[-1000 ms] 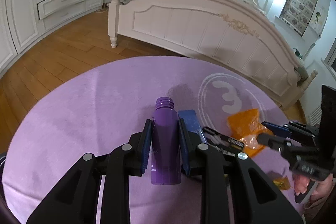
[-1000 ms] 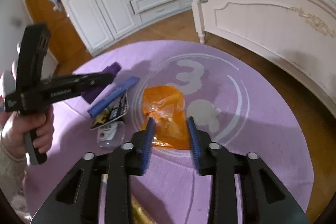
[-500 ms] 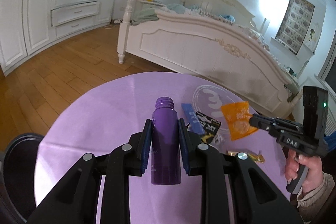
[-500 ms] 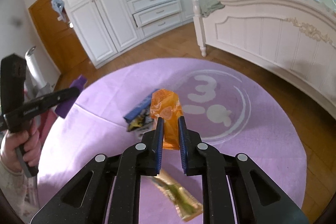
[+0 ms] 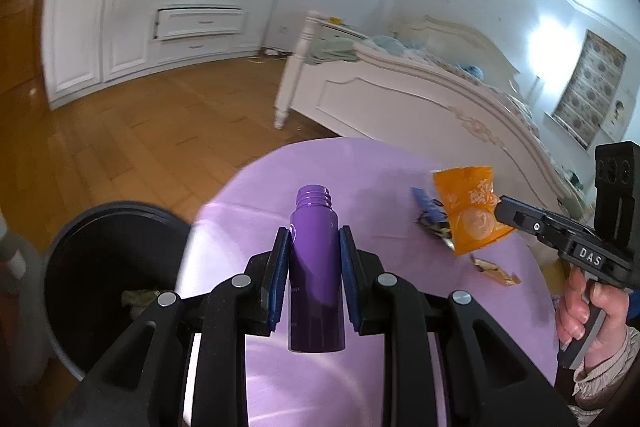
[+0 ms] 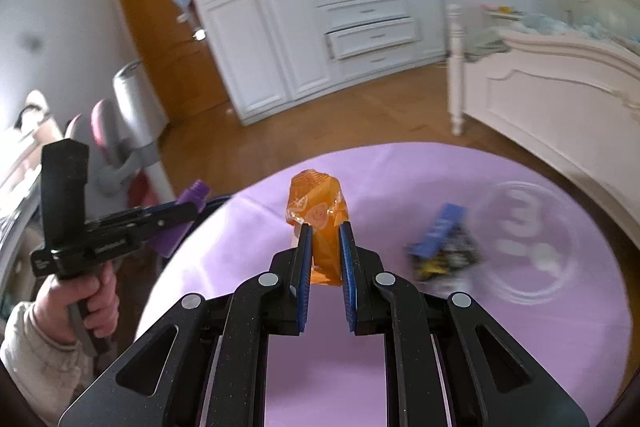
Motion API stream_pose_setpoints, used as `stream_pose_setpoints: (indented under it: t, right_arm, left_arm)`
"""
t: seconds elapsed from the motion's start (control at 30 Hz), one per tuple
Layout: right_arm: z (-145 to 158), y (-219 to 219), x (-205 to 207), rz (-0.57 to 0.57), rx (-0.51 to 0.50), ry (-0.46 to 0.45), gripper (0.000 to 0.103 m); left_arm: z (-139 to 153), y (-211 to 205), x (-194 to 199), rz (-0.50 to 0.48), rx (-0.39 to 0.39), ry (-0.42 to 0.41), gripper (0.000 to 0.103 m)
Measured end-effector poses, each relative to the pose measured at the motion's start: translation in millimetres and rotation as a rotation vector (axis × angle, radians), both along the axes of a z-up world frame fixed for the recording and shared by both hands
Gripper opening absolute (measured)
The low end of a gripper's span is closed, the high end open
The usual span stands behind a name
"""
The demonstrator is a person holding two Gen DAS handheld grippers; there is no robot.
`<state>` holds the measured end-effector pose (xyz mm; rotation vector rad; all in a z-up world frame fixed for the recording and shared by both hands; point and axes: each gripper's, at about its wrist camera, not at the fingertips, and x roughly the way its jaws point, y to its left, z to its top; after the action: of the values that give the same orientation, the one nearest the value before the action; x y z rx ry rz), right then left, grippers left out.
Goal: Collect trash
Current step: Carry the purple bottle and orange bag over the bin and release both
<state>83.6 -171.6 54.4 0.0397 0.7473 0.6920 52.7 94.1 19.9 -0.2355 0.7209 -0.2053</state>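
My left gripper (image 5: pixel 314 251) is shut on a purple capless bottle (image 5: pixel 316 267) and holds it in the air over the purple round rug's (image 5: pixel 360 179) left edge, beside a black trash bin (image 5: pixel 108 267). My right gripper (image 6: pixel 325 239) is shut on an orange plastic wrapper (image 6: pixel 318 215), lifted above the rug (image 6: pixel 440 327). The wrapper also shows in the left wrist view (image 5: pixel 468 211), and the bottle in the right wrist view (image 6: pixel 184 223). A blue packet and dark wrappers (image 6: pixel 444 247) lie on the rug, with a gold wrapper (image 5: pixel 496 271) nearby.
The bin holds some crumpled trash (image 5: pixel 138 297). A white bed (image 5: pixel 420 107) stands behind the rug, white wardrobes (image 6: pixel 320 7) with a part-open drawer along the wall, and a grey and pink chair (image 6: pixel 120 147) at the left on the wooden floor.
Both grippers have swung left toward the bin. The right gripper closed on the orange wrapper and lifted it off the rug. The bottle stays gripped.
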Motion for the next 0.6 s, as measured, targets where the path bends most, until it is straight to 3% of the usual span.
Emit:
stream_pose_setpoints:
  t: [0.6]
  right_arm:
    - [-20.4,162.3,11.1,0.202,0.027,0.151,0.015]
  left_arm:
    - [-34.5,105.1,-38.9,0.189,-0.072,0.036,0.025]
